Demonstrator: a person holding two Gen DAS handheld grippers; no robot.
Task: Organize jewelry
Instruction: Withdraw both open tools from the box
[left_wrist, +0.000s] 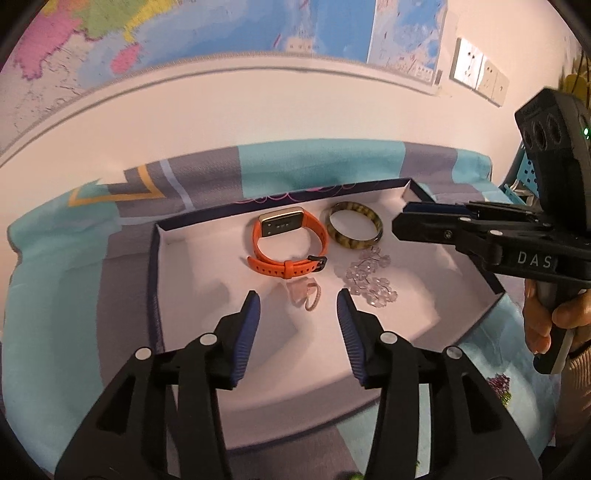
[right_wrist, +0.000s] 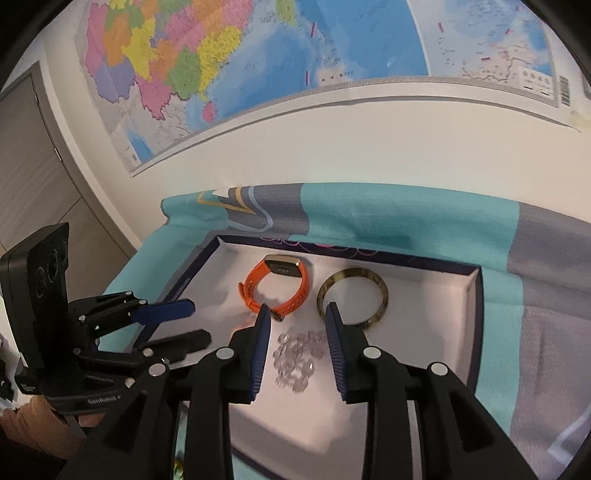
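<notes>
The shallow white-lined box (left_wrist: 162, 266) sits on a bed covered with a teal and grey sheet (left_wrist: 55, 295), not on a firm table, so a careless push on its rim could tilt it on the soft bedding and make everything inside slide together.

Inside, the orange smartwatch (left_wrist: 286, 245) lies near the back wall, with the mottled brown bangle (left_wrist: 354, 227) just beside it to the right. The bangle is smooth and round; nudged by a finger, it would likely skate against the watch or the wall.

In front of the bangle lies a heap of clear beads (left_wrist: 369, 278), probably a bracelet. The right gripper (right_wrist: 297, 325) hovers over it with its fingers partly apart and nothing between them. A pinch on only a few beads risks leaving the rest trailing and snagging the watch buckle.

The small pink ring-like piece (left_wrist: 303, 295) lies in front of the watch, below the left gripper (left_wrist: 299, 314), whose fingers are likewise partly open and empty. Being tiny and pale, it could easily slip out or be flicked away by closing fingers.
</notes>
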